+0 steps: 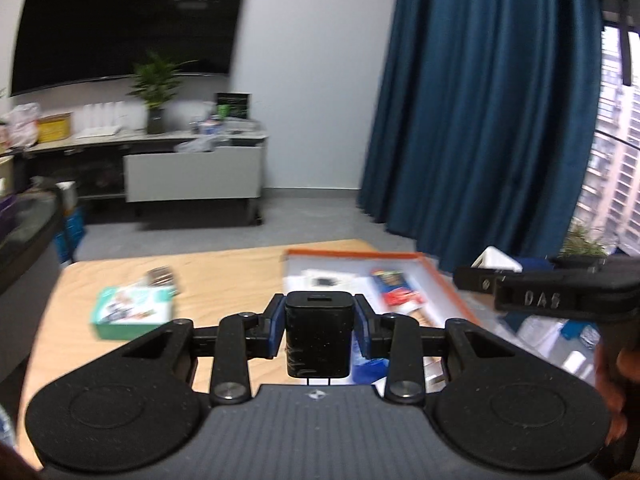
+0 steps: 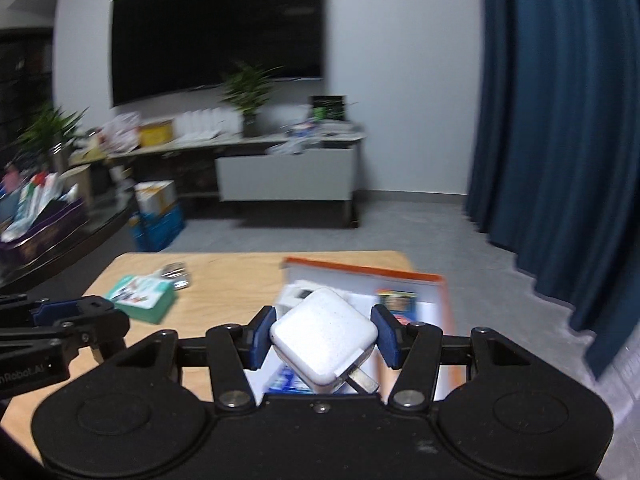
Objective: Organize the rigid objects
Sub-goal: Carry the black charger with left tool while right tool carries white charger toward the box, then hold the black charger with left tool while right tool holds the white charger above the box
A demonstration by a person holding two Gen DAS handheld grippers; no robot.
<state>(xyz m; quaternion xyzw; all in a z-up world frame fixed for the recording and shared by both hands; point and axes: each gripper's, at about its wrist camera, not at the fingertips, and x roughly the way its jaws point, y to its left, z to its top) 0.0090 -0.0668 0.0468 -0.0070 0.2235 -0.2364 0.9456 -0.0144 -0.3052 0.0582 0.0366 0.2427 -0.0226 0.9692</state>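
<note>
Left claw (image 1: 319, 330) was clamped on a black charger (image 1: 319, 336), blue pads (image 1: 276, 330) pressed on both its sides. Charger stood upright between the fingers, port face up, prongs pointing down toward the camera. It hung above the tabletop (image 1: 224, 276), touching nothing else.

Right claw (image 2: 324, 340) gripped a white charger (image 2: 324, 340), tilted cornerwise so two opposite corners met the blue pads (image 2: 260, 338). Its metal plug (image 2: 362, 382) stuck out toward the lower right. It was held over the near end of the tray (image 2: 436, 280).

Right claw also showed at the right edge of the left view, left claw at the left edge of the right view; the two sat side by side, apart.

Tabletop was light wood. An orange-rimmed tray with white floor lay on its right half, holding a small white box (image 2: 298, 294) and a colourful packet (image 1: 396, 290), blurred. A green box (image 1: 134, 310) lay on the left half, with a small silvery item (image 1: 162, 276) just behind it, too blurred to tell.

Room: grey floor, blue curtain (image 1: 492, 100) at right, dark wall screen (image 2: 216, 32), low cabinet (image 2: 286, 172) with a potted plant (image 2: 250, 92) and clutter.
</note>
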